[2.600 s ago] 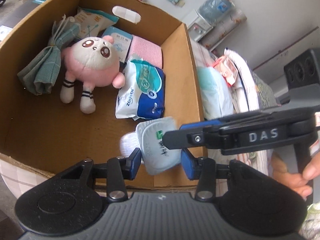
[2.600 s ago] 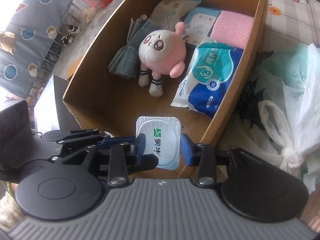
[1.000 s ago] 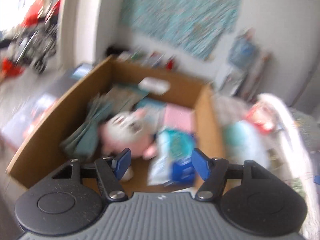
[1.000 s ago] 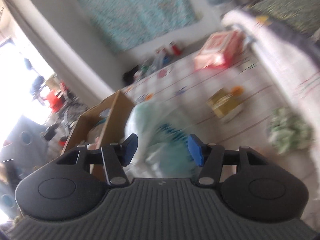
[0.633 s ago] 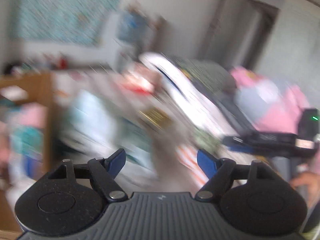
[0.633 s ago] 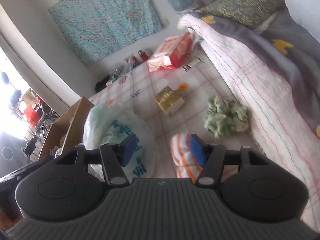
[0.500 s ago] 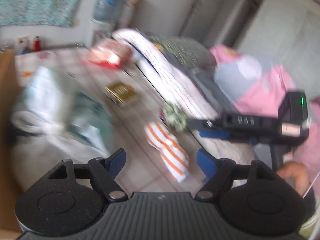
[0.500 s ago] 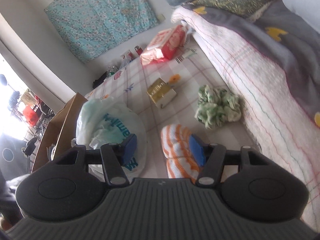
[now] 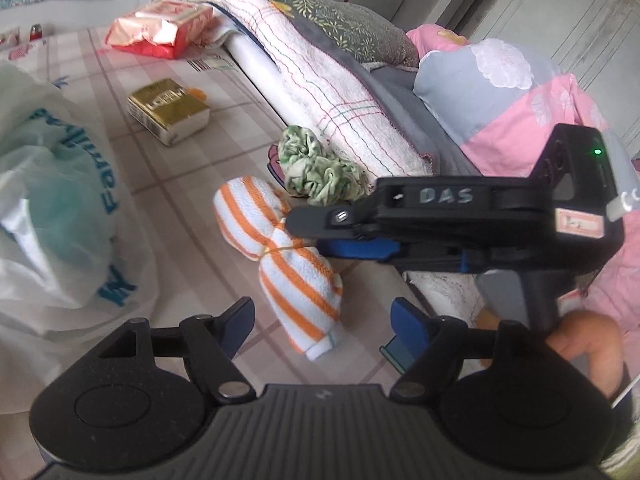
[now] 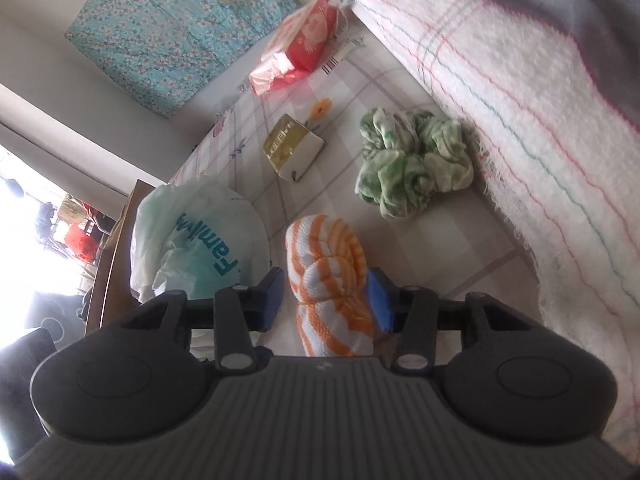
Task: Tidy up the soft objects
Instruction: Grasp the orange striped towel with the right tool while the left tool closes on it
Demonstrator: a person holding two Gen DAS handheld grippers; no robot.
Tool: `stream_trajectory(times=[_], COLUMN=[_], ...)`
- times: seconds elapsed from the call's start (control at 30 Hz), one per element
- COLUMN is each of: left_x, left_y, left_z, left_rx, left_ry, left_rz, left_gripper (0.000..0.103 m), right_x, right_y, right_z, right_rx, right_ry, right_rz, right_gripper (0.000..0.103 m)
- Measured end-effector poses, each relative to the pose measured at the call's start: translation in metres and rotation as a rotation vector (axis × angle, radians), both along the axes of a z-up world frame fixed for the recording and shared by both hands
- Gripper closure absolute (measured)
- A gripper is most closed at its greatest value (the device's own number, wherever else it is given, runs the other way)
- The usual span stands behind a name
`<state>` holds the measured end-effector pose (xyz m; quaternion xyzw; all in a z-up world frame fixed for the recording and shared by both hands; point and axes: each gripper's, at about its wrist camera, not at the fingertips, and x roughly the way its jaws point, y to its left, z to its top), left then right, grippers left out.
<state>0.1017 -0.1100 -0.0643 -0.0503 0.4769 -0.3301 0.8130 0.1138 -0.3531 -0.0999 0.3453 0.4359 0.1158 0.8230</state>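
An orange-and-white striped towel bundle (image 9: 280, 252) tied with a rubber band lies on the tiled floor beside the bed. My right gripper (image 10: 326, 296) is open with its blue pads on either side of the bundle (image 10: 328, 276); I cannot tell if they touch it. It also shows in the left wrist view (image 9: 340, 236), reaching in from the right over the bundle. My left gripper (image 9: 322, 320) is open and empty, just in front of the bundle's near end. A crumpled green-and-white cloth (image 9: 316, 168) lies just beyond it, and also shows in the right wrist view (image 10: 412, 164).
A white plastic bag (image 9: 52, 208) with blue lettering sits left of the bundle. A gold box (image 9: 168, 110) and a red-and-pink pack (image 9: 160, 26) lie farther back. A white plaid blanket (image 10: 520, 92) hangs off the bed on the right. The cardboard box edge (image 10: 116, 236) shows at left.
Both grippers have let go of the white pouch over the box and swung right to the floor by the bed. The right gripper has come down around the striped bundle.
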Motion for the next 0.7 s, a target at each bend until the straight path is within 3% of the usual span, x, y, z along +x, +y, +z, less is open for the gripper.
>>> stream_trajectory(times=[0.17,0.27,0.4,0.7], left_x=[0.005,0.010,0.017,0.017], left_y=[-0.008,-0.008,-0.007,0.000], left_z=[-0.006,-0.012,-0.021,-0.019], left_rx=[0.027,0.045,0.062,0.054], left_ry=[0.005,0.018,0.054,0.035], left_rz=[-0.017,-0.007,0.020,0.039], left_gripper=[0.027,0.027,0.037,0.052], right_x=[0.004,0.004,0.008,0.009], right_y=[0.004,0.009,0.010,0.018], right_z=[-0.017,-0.018,-0.019,-0.024], right_rx=[0.106,0.114,0.118,0.123], right_ry=[0.050,0.053,0.058,0.052], right_rz=[0.025,0.039,0.035,0.052], right_gripper=[0.067,0.067,0.067,0.064])
